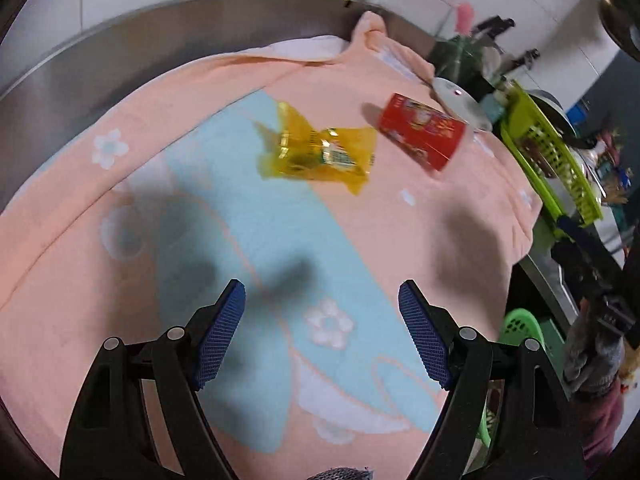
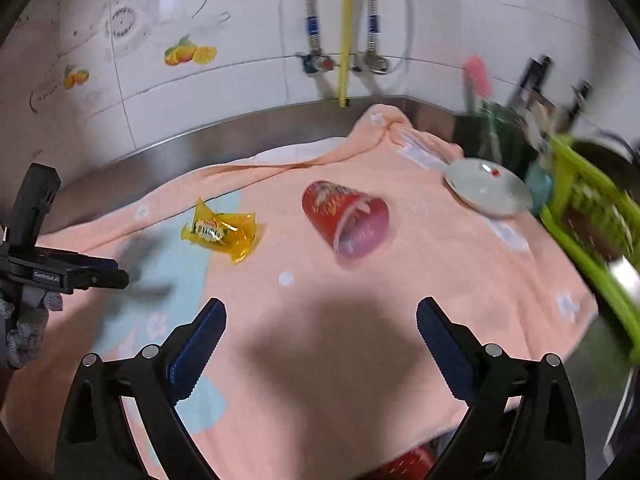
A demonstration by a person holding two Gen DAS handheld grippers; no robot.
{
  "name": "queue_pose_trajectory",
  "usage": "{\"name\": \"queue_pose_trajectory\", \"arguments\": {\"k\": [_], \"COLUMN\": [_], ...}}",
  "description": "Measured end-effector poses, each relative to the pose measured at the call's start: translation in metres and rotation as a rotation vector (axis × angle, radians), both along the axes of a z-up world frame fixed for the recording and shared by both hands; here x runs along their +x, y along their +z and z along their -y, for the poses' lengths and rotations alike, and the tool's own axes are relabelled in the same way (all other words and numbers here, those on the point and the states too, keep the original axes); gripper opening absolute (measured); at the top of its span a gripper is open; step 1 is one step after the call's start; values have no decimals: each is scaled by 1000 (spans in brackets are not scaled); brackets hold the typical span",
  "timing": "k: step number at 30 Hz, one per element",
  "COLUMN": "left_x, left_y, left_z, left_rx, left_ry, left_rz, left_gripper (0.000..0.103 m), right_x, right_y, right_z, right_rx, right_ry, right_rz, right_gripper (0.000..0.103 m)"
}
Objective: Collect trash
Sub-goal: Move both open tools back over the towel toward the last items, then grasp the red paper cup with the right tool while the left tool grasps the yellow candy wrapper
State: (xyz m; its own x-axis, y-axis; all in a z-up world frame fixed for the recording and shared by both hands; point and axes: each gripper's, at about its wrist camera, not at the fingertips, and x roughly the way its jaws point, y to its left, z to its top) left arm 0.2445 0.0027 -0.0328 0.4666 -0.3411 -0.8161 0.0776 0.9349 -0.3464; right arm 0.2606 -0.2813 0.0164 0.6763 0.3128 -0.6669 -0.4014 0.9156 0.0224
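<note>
My left gripper and right gripper both hang wide open and empty above the towel on the tabletop. Beyond them, on the towel, lies the yellow wrapper; just right of it the red paper cup lies tipped over. Risks: the thin wrapper may slip the pads or snag towel pile; the cup may roll or crush. Print on both is illegible.

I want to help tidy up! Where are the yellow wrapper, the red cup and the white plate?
yellow wrapper (image 1: 320,152), left wrist view, on its crinkled middle.
red paper cup (image 2: 340,212), right wrist view, on its printed side.
white plate (image 2: 486,188), right wrist view, on its upper face.
</note>
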Motion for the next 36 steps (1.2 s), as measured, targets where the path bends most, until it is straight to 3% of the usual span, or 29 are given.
{"name": "queue_pose_trajectory", "arguments": {"k": [8,17,25,34,35,36], "left_x": [12,17,29,64,67,71], "left_y": [-12,-12,-10,-11,-11,-11], "left_z": [-16,-25,-24,-6,-4,-3], "left_rx": [-15,-2,25,69,70,70], "left_ry": [20,3,-56,-174,-185,-196], "left_rz": [-17,9,48,93,98,101], "left_gripper": [78,79,80,83,86,86], "right_x": [83,149,192,203,203,202], "right_y": [13,-9,-39,-64,-67,-70], "right_z": [-22,-71,-96,-102,-101,-100], "right_rx": [-92,-344,-473,-583,-594,-592], "right_ry": [118,246,238,204,192,196], "right_rz": [-30,-97,-157,-190,-193,-202], "right_gripper": [93,93,93,92,90,81]}}
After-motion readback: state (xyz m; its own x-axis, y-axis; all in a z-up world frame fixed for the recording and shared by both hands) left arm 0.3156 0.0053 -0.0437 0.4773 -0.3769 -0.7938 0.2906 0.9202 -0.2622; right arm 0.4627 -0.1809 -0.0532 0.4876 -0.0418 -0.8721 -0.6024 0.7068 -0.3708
